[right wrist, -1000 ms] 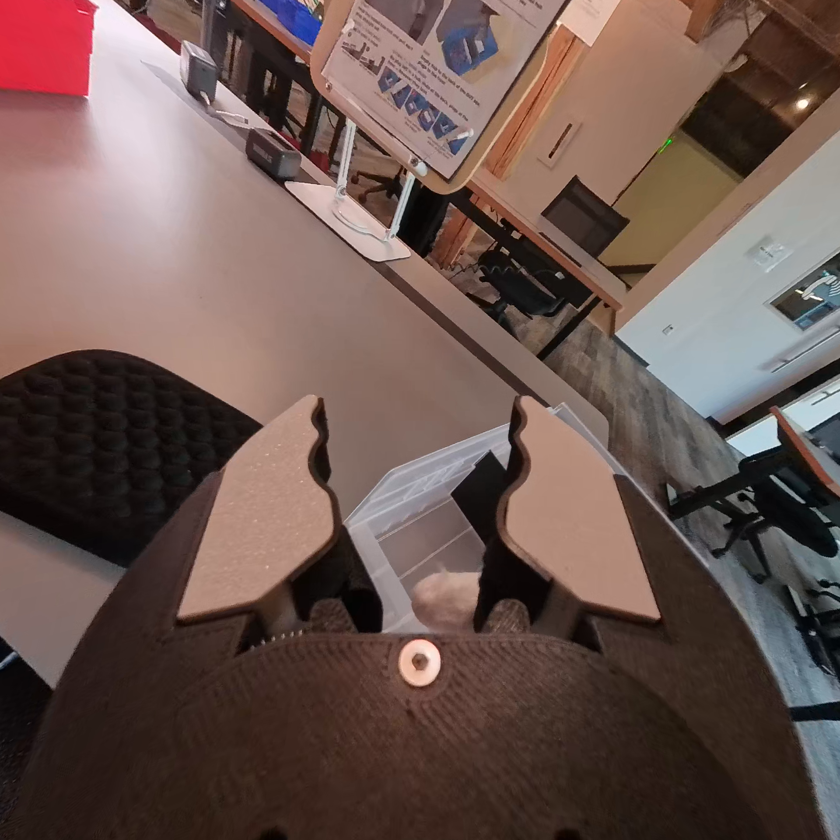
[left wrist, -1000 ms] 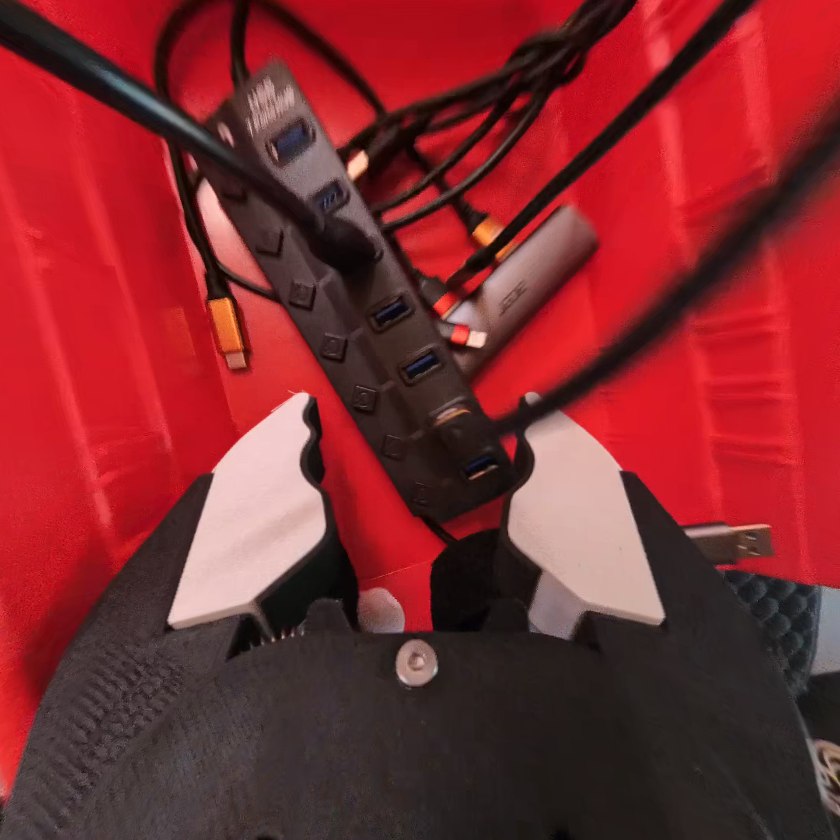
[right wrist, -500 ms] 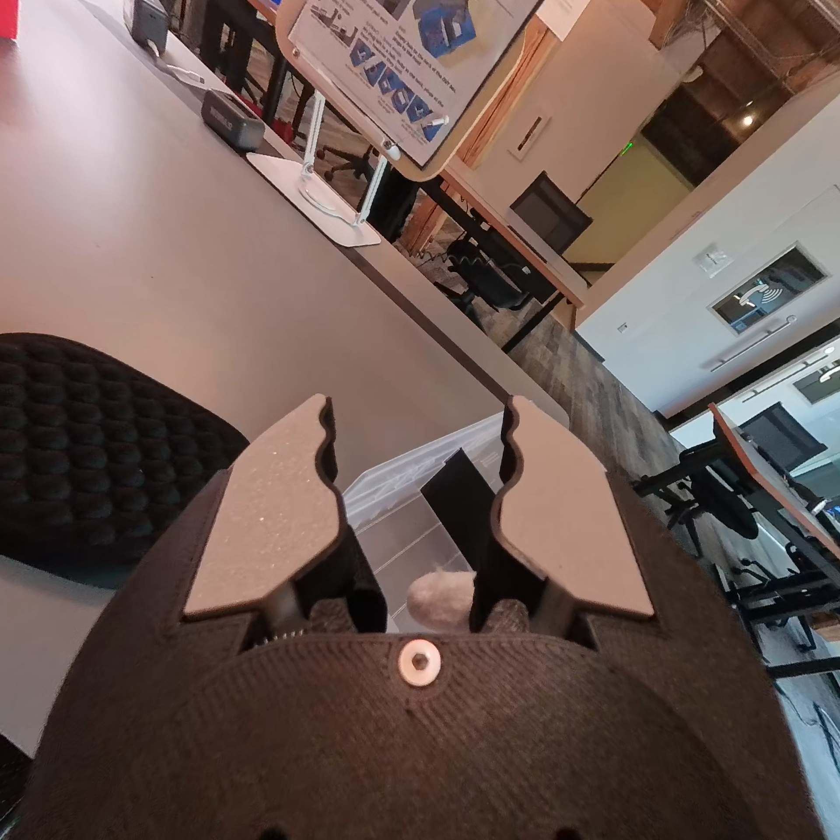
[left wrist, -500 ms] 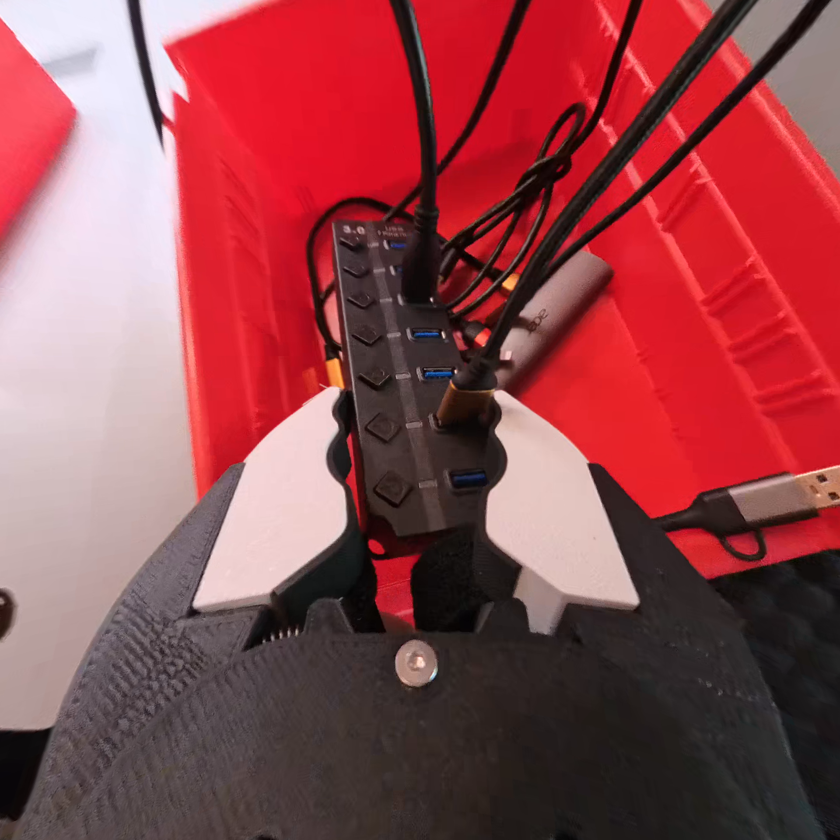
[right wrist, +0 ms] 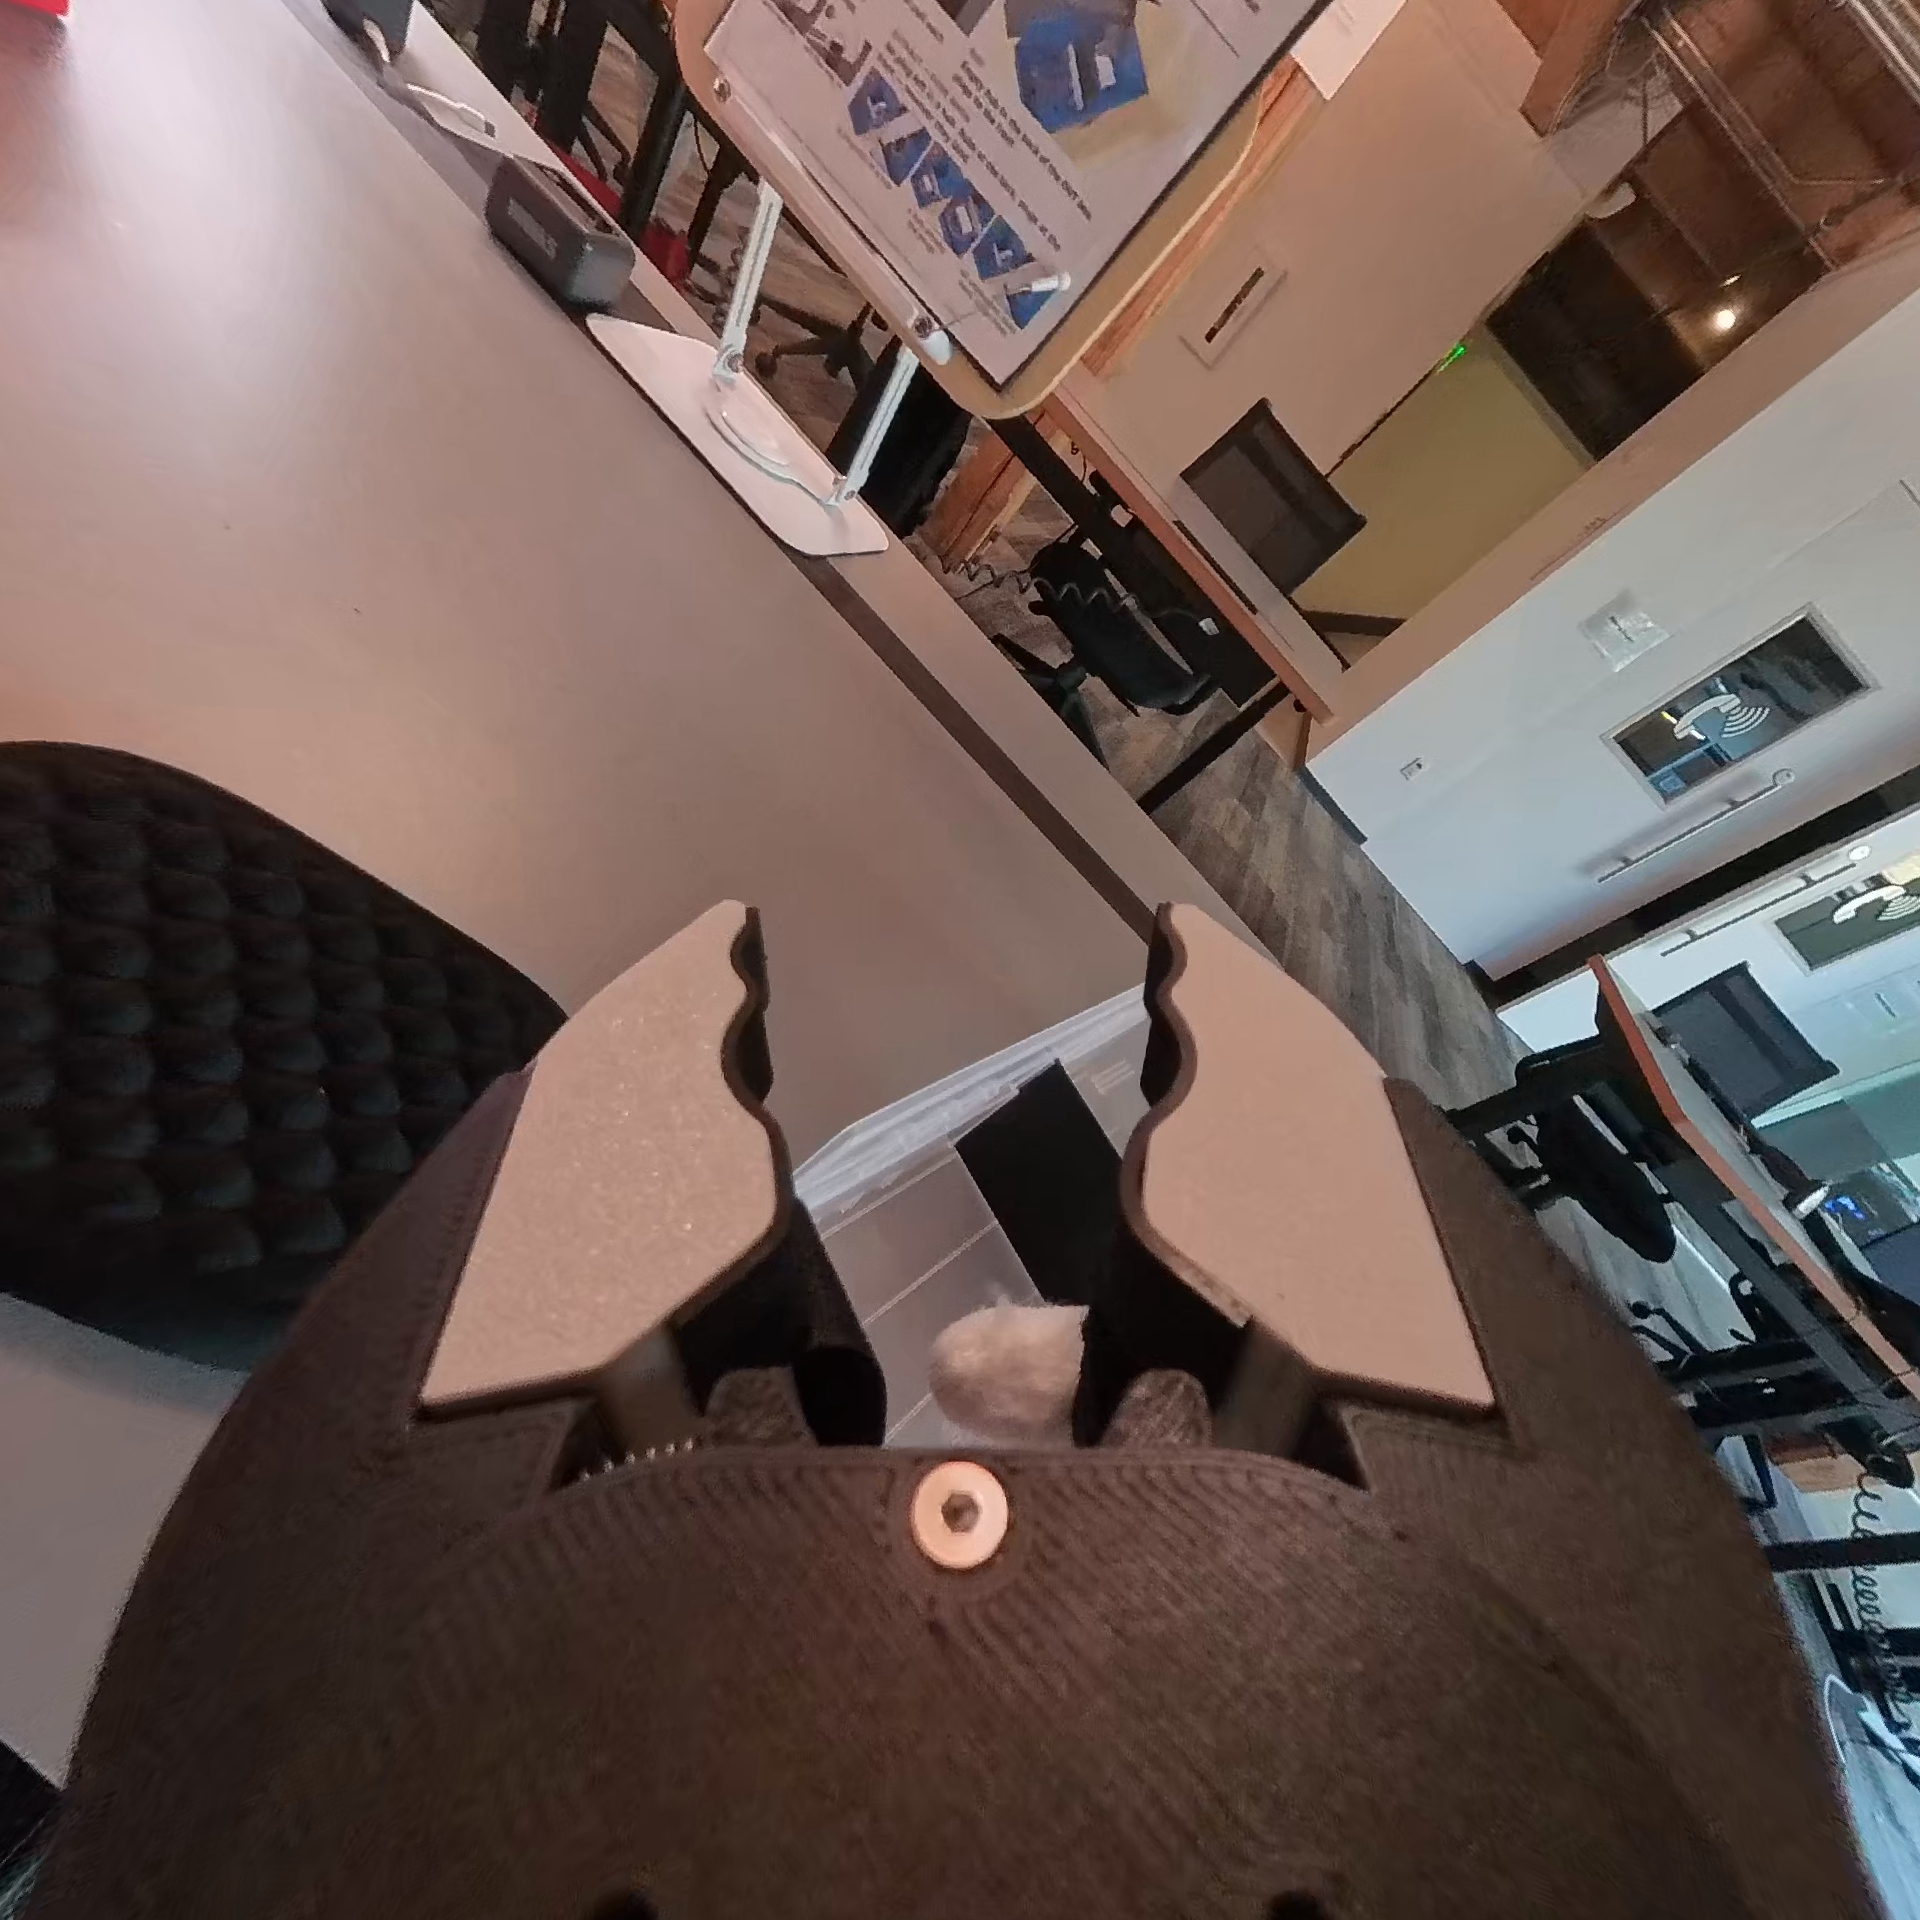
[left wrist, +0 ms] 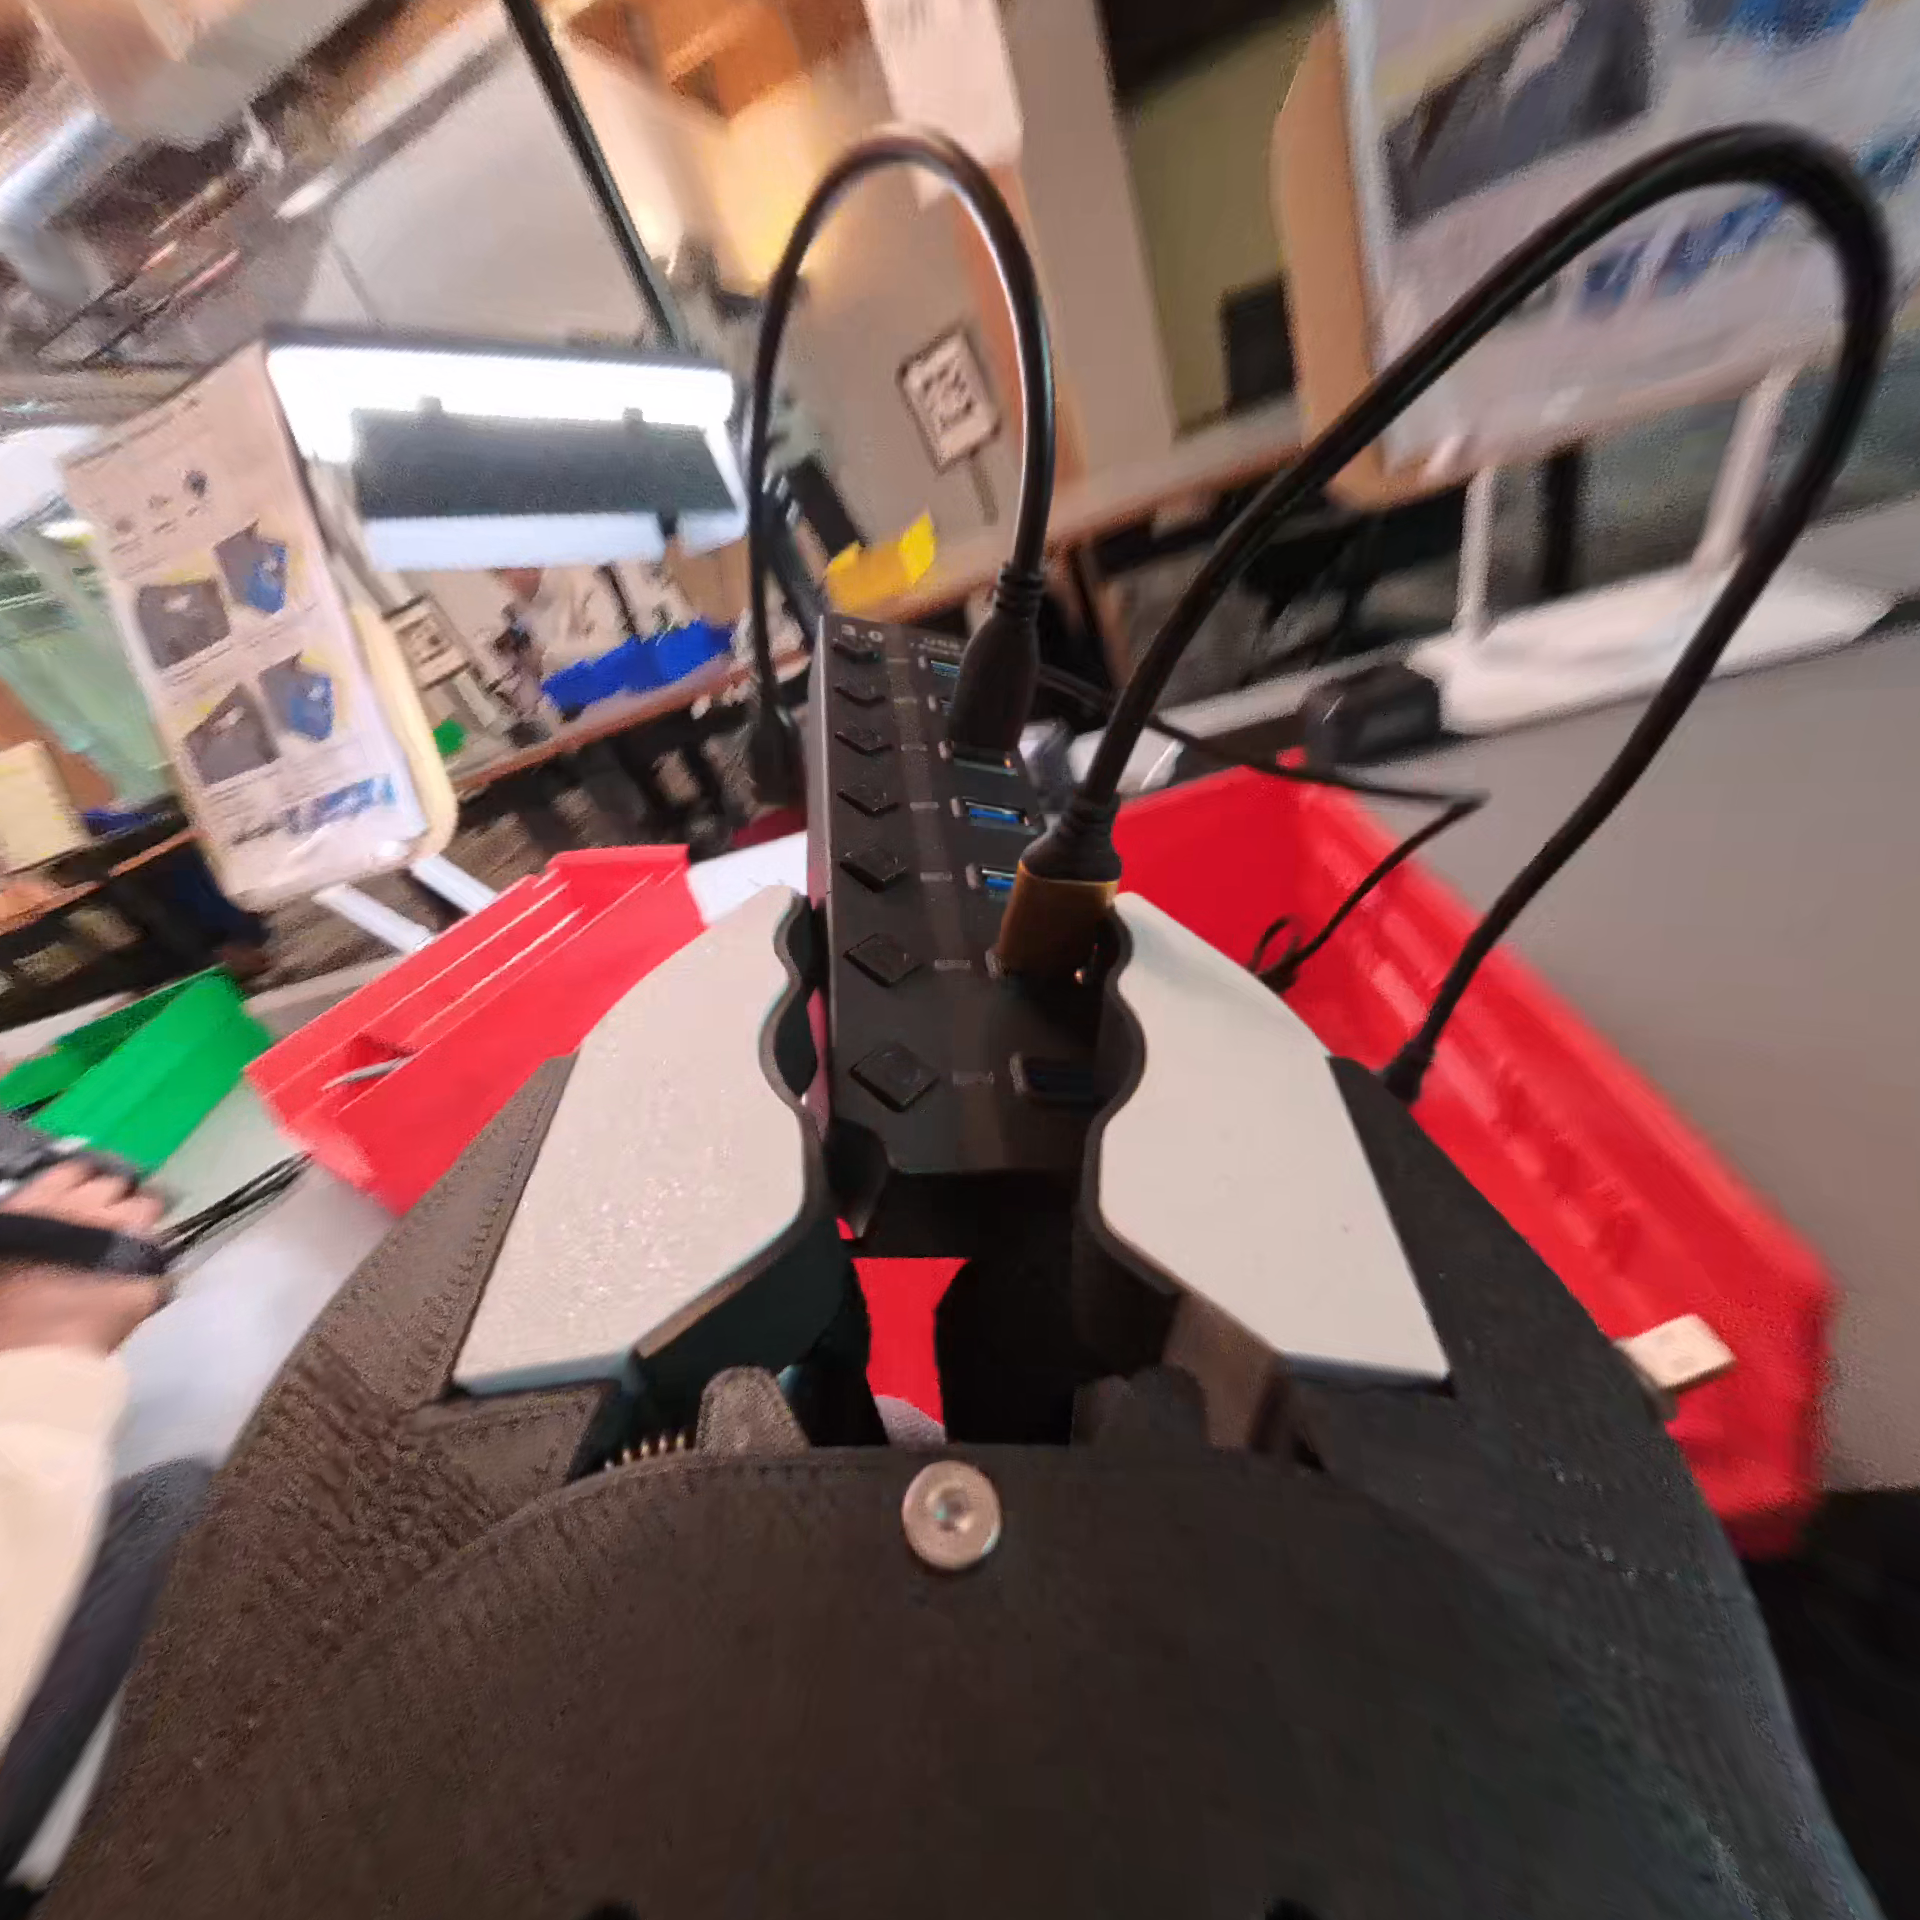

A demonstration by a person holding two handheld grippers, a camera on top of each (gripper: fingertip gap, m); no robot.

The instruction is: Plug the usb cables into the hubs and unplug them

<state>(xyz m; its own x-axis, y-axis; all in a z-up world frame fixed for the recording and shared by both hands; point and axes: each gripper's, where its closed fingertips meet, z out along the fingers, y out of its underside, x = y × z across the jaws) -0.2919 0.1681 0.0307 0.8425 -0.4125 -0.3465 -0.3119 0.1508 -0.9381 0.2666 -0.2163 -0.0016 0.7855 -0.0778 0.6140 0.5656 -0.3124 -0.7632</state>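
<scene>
left claw (left wrist: 951, 940): clamped on black USB hub (left wrist: 914, 935) | right claw (right wrist: 951, 925): parted, empty

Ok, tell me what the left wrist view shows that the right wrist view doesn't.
Left wrist view only: the left gripper shut on the black hub, with a gold-collared plug and a black plug seated in it, above a red bin.

Right wrist view only: the right gripper open and empty, a black cushion, a clear plastic box.

Both: a grey table and stand-mounted instruction boards.
</scene>
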